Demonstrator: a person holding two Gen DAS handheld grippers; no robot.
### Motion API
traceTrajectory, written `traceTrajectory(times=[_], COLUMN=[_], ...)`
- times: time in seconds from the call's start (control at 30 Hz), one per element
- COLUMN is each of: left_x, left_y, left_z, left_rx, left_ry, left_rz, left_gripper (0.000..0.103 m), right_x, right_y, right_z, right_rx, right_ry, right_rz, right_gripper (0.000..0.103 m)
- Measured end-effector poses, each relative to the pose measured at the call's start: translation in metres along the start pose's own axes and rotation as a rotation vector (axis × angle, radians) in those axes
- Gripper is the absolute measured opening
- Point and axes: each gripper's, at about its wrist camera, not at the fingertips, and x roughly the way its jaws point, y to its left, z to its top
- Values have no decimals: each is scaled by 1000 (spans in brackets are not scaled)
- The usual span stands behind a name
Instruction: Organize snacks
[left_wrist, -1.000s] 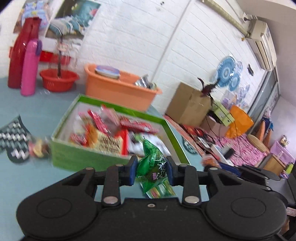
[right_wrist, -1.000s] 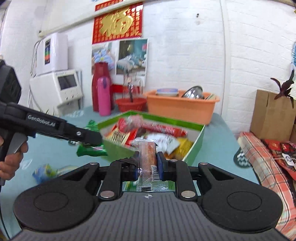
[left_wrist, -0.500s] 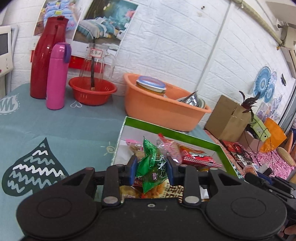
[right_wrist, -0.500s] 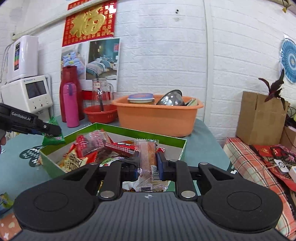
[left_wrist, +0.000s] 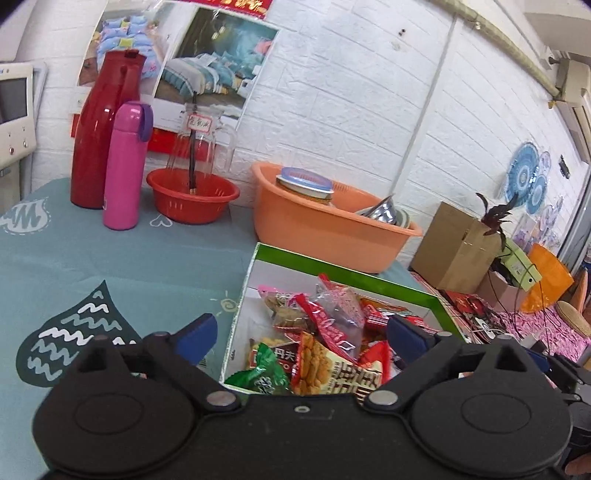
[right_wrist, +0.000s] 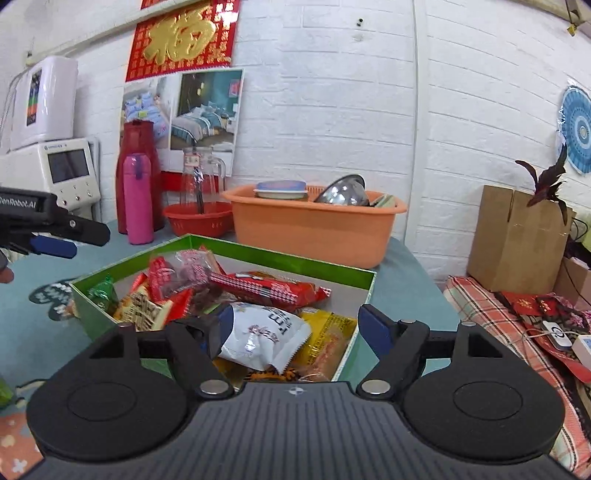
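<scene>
Snacks (right_wrist: 258, 288) fill the green box (right_wrist: 332, 267) (green packet (left_wrist: 258, 380) included); left gripper (left_wrist: 299, 339) and right gripper (right_wrist: 295, 332) have just spread wide, gripping nothing.

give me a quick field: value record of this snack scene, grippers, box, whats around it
left gripper: jaws just opened wide, nothing between the pads
right gripper: jaws just opened wide, nothing gripped
green snack box: open top, on the teal tablecloth, piled with wrapped snacks
green packet: lies in the box at its near corner below the left gripper
white packet: lies in the box below the right gripper
behind the box: orange basin, red bowl, pink flask, red jug
</scene>
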Motion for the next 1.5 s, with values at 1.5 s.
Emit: traceTrajectory(times=[1.5], left_x=[-138], left_y=[58], left_z=[-114], left_rx=[-36], left_ry=[197], left_rz=[27], left_gripper=[103], right_x=[-65], right_y=[187], right_z=[-60], right_rx=[-39], right_ry=[238], right_rz=[480], right_gripper=[103])
